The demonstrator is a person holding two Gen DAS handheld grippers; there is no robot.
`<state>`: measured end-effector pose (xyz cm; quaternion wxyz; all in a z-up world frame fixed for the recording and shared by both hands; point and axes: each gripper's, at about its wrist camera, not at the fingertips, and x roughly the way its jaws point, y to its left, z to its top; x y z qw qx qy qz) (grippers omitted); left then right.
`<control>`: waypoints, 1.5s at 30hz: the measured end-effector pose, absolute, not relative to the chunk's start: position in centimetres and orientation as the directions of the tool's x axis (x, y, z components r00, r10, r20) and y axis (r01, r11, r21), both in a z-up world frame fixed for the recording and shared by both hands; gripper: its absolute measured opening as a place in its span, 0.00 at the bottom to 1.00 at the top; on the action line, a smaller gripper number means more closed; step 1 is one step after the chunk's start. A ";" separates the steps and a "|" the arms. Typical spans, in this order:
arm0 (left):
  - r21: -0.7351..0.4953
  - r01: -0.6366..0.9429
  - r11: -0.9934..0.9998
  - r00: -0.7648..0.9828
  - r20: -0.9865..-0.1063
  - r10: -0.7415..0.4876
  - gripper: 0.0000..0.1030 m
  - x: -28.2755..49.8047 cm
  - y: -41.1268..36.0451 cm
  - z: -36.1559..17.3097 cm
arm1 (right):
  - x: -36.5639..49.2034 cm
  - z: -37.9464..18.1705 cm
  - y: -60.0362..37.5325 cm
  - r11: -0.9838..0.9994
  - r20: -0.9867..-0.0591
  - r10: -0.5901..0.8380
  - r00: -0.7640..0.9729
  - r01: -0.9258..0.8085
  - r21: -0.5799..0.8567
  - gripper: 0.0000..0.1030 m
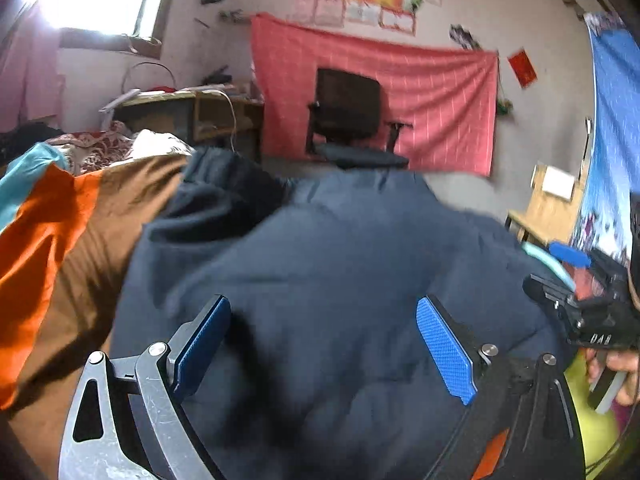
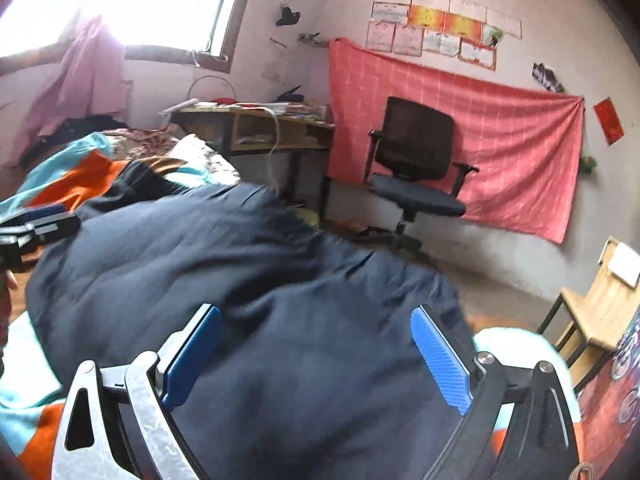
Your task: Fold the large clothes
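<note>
A large navy padded jacket [image 1: 320, 248] lies spread on the bed and fills the middle of both views. My left gripper [image 1: 324, 340] hovers just over it, its blue pads [image 1: 444, 352] wide apart with only the flat fabric below them, so it is open. My right gripper [image 2: 316, 352] stands the same way over the jacket [image 2: 240, 264] near its right end, open and holding nothing. The right gripper [image 1: 554, 270] also shows at the right edge of the left wrist view, held in a hand. The left gripper [image 2: 52, 220] pokes in at the left edge of the right wrist view.
An orange, brown and teal bedspread [image 1: 60, 240] covers the bed under the jacket. Beyond the bed stand a black office chair [image 2: 416, 168], a cluttered wooden desk [image 2: 260, 128] and a red cloth [image 2: 500, 140] on the wall. A wooden chair [image 2: 600, 312] stands at the right.
</note>
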<state>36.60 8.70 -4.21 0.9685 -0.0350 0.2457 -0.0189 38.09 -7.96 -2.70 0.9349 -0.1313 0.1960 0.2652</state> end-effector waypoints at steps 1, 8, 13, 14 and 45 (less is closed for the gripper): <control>-0.055 0.022 0.998 0.871 -0.488 -0.046 0.89 37.2 8.2 -4.4 | 38.2 -3.0 -7.9 0.824 -0.446 0.446 0.776 -0.551 -0.135 0.93; 0.018 -0.051 0.999 0.868 -0.493 0.053 0.98 41.7 7.6 -4.2 | 43.1 -4.4 -5.9 0.847 -0.509 0.437 0.742 -0.529 -0.045 0.93; -0.003 -0.121 0.993 0.847 -0.522 0.102 0.98 45.0 9.6 -4.3 | 47.4 -4.0 -3.0 0.851 -0.548 0.399 0.735 -0.520 -0.077 0.93; -0.022 -0.132 0.991 0.845 -0.526 0.101 0.98 45.4 10.2 -4.3 | 48.1 -3.9 -2.4 0.848 -0.551 0.395 0.735 -0.522 -0.088 0.93; -0.388 -0.151 0.909 0.861 -0.504 -0.072 0.99 47.7 19.6 -6.2 | 57.7 -8.2 -1.3 0.841 -0.650 0.457 0.608 -0.533 0.092 0.99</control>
